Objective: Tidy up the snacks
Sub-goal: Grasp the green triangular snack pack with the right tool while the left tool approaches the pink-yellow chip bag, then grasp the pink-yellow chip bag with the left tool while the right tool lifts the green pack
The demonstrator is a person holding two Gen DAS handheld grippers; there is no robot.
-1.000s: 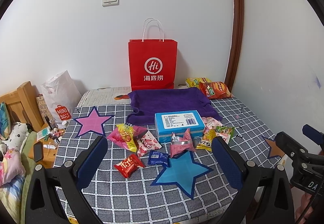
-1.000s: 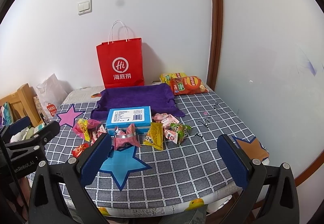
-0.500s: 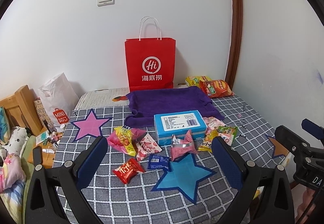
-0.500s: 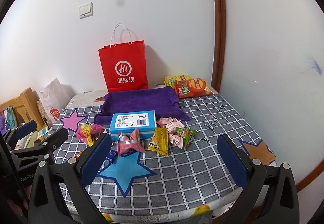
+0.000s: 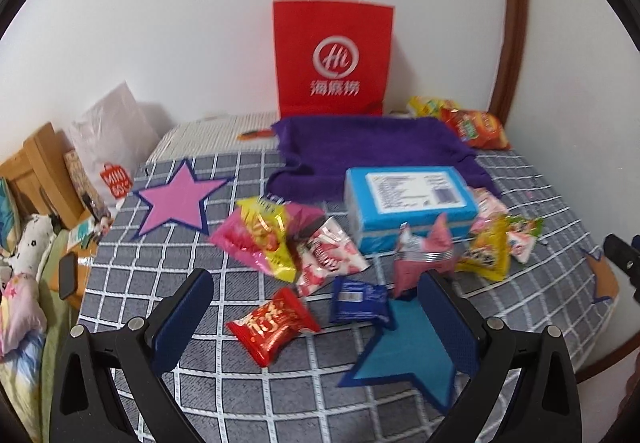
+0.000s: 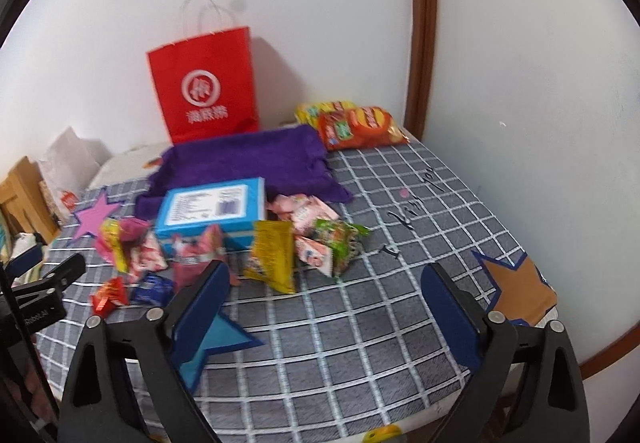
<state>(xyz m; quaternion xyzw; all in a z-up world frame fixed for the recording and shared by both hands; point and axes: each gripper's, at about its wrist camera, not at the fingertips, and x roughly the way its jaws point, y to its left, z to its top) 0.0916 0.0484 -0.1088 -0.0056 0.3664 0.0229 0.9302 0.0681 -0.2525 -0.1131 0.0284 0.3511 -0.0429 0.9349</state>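
The left gripper [image 5: 316, 295] points forward and downward, its blue-padded jaws spread wide with nothing pressed between them. The right gripper [image 6: 326, 285] tilts down likewise; its jaws have just been closing slightly yet stand wide apart, holding nothing. In the right wrist view, the left gripper shows at nine o'clock.

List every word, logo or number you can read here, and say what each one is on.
"Hi": red paper bag; the characters beneath are blurred.
"MINI SO": white plastic bag.
"Robot.AI", start cut off: left gripper.
Blue box label and snack packets: too blurred.
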